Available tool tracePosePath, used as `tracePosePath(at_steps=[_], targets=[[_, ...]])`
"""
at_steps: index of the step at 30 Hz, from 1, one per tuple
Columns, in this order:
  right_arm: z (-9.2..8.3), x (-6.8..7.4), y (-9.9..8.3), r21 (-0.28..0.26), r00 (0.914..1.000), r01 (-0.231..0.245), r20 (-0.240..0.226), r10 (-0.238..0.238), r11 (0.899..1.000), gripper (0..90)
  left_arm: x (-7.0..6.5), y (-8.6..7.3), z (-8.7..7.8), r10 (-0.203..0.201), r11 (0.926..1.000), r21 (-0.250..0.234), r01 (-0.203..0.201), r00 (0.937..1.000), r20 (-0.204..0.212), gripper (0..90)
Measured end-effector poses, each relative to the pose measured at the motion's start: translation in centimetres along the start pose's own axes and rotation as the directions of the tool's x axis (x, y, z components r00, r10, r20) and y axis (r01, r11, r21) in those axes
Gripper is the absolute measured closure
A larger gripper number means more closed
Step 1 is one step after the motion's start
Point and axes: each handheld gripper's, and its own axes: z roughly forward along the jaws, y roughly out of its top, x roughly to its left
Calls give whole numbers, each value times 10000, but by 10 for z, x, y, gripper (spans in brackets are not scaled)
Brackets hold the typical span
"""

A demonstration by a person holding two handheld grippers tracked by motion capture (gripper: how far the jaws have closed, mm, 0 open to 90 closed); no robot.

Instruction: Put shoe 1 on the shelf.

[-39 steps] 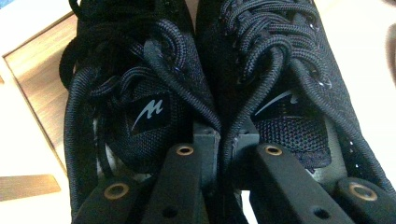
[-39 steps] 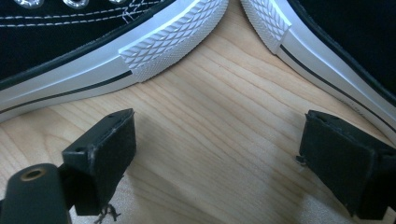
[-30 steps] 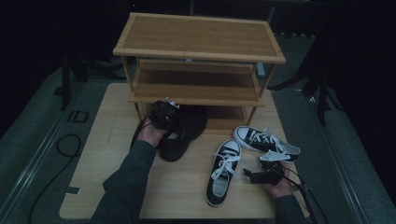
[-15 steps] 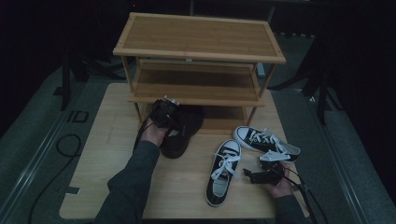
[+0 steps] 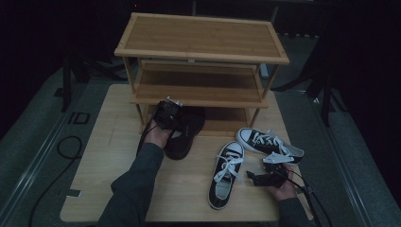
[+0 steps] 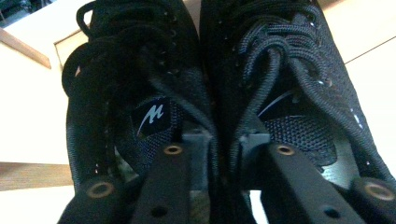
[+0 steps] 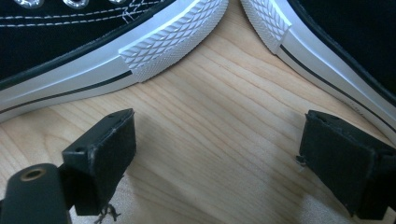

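Observation:
A pair of black mesh shoes (image 5: 182,137) lies side by side on the table, toes under the rack's lowest shelf. My left gripper (image 5: 168,113) sits over their heel ends. In the left gripper view its jaws (image 6: 224,144) reach into the two shoe mouths, with the inner walls of the left shoe (image 6: 140,70) and right shoe (image 6: 289,70) between the pads. The jaws have just been opening and the pads look slack on the fabric. My right gripper (image 5: 269,177) rests open near two black-and-white sneakers (image 5: 226,172) (image 5: 267,142), and nothing lies between its pads (image 7: 215,154).
A three-tier bamboo shoe rack (image 5: 203,38) stands at the back of the wooden table (image 5: 108,156). In the right gripper view the rubber rims of one sneaker (image 7: 70,56) and the other (image 7: 336,51) flank bare wood (image 7: 210,116). A dark floor and a cable lie to the left.
The black pair has edged slightly toward the rack and looks more tucked in. Both hands stay where they were.

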Motion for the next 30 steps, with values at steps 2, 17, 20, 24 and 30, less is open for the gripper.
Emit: tracePosePath(at_steps=[2,17,20,24,30], targets=[[0,0,0,0,10000,1,0,-1,10000,108,0,-2,-1,110,9999,-33,-111,9999,-33,681],[0,0,0,0,10000,-1,-1,1,10000,107,8,-10,-18,110,9988,-478,-81,9980,615,527],[0,0,0,-1,10000,0,1,0,10000,107,11,-13,-25,244,9976,-656,-201,9975,663,486],[0,0,0,-9,10000,18,7,-18,10000,108,13,-16,-37,215,9945,-1041,-134,9968,767,488],[0,0,0,-9,10000,15,5,-15,10000,108,10,-19,-58,539,9877,-1519,-368,9925,1101,589]])
